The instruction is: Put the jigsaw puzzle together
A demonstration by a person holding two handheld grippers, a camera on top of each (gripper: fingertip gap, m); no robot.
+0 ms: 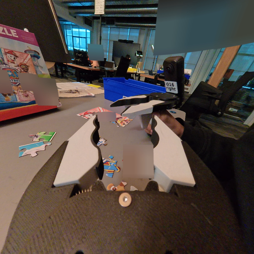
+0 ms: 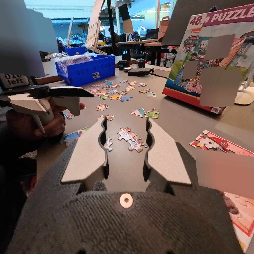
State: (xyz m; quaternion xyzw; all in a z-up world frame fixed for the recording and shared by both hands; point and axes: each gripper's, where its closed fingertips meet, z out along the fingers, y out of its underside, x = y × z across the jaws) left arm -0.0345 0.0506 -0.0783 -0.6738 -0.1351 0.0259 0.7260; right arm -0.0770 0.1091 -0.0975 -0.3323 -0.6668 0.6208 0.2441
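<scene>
My left gripper (image 1: 125, 118) is open and holds nothing. It hovers over the grey table (image 1: 27, 171), above a blue, red and yellow puzzle piece (image 1: 111, 166) and a small lettered piece (image 1: 102, 142). My right gripper (image 2: 126, 119) is open too, with nothing held. A strip of joined lettered pieces (image 2: 132, 140) lies on the table between its fingers, close to the right finger (image 2: 158, 144). Each gripper shows in the other's view, open: the right one (image 1: 116, 110) over a red-bordered assembled section (image 1: 89, 114), the left one (image 2: 88, 100) at far left.
A puzzle box (image 1: 20, 68) (image 2: 206, 61) stands on the table. A blue bin (image 1: 123, 88) (image 2: 88, 68) sits at the back. Several loose pieces (image 2: 116, 93) are scattered mid-table, with a green piece (image 1: 44, 136) and a light blue piece (image 1: 33, 148) to the left. Paper sheets (image 1: 77, 89) lie behind.
</scene>
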